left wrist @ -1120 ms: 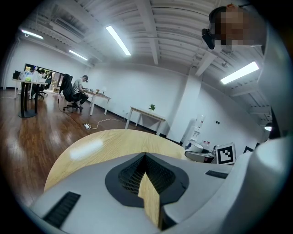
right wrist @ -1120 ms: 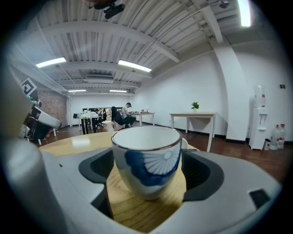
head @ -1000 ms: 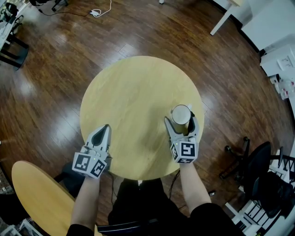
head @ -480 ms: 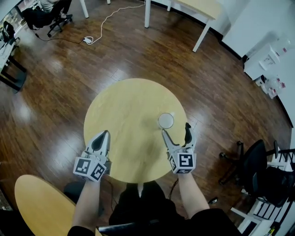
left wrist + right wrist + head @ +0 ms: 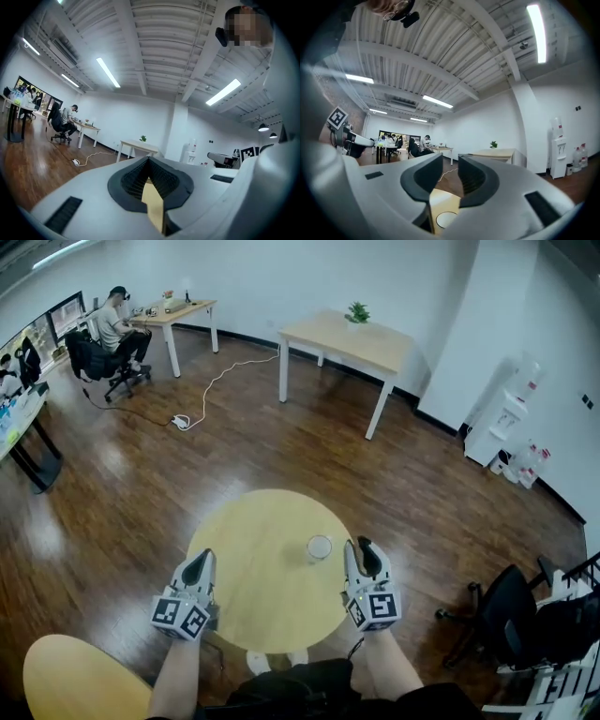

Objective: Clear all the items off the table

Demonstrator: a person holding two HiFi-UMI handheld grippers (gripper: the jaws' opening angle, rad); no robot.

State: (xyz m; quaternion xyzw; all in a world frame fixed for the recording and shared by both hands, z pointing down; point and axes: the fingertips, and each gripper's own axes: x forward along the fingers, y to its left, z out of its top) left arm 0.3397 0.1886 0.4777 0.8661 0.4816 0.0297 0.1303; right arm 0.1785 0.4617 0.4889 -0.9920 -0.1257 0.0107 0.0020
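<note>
A paper cup stands upright, right of centre on the round wooden table. My right gripper hovers just right of the cup, apart from it. Its jaws have just been closing and are still open by a narrow gap, with nothing between them. In the right gripper view the gripper points level, and the cup's rim shows low down through the gap. My left gripper is shut and empty at the table's left edge. In the left gripper view the gripper shows only a tan strip below.
A rectangular desk with a small plant stands at the back. A person sits at another desk at far left. A cable lies on the wooden floor. An office chair is at right, a second tan tabletop at lower left.
Both grippers have risen away from the tabletop. The right gripper's wide jaws came off the cup and narrowed. The cup stays on the table. The head view has tilted up into the room.
</note>
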